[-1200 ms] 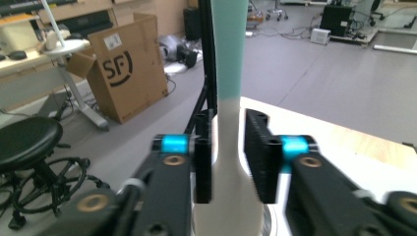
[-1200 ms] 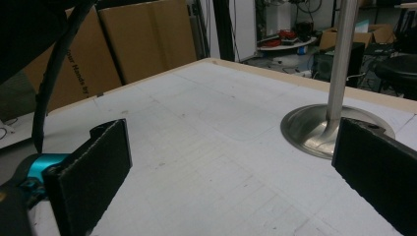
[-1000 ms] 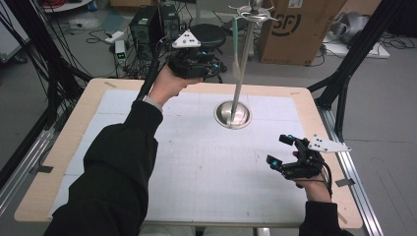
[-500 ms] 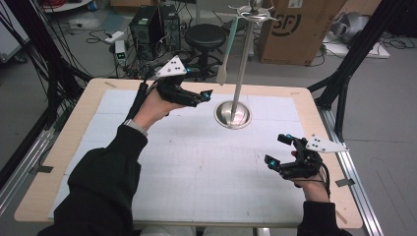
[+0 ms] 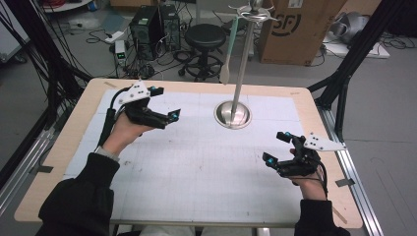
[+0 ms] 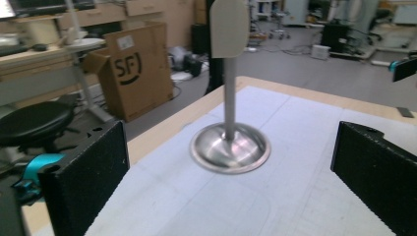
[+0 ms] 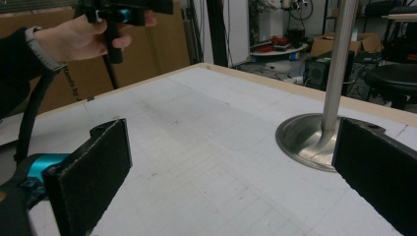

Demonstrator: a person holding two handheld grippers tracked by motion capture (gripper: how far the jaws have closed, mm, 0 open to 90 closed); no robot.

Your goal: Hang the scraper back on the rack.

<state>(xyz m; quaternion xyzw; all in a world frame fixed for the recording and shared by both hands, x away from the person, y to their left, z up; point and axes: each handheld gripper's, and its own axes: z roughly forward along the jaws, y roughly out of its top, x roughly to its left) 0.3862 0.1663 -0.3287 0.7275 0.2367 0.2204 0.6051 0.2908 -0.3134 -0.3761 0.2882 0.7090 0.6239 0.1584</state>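
left gripper view crops the stand (image 6: 229, 142) and spatula (image 6: 229, 28).

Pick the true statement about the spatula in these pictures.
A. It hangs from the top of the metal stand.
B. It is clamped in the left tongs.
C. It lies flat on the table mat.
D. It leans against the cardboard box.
A: the spatula hangs from a hook at the top of the metal stand, clear of the table.

Silver stand (image 5: 232, 114), white gridded mat (image 5: 196, 167)
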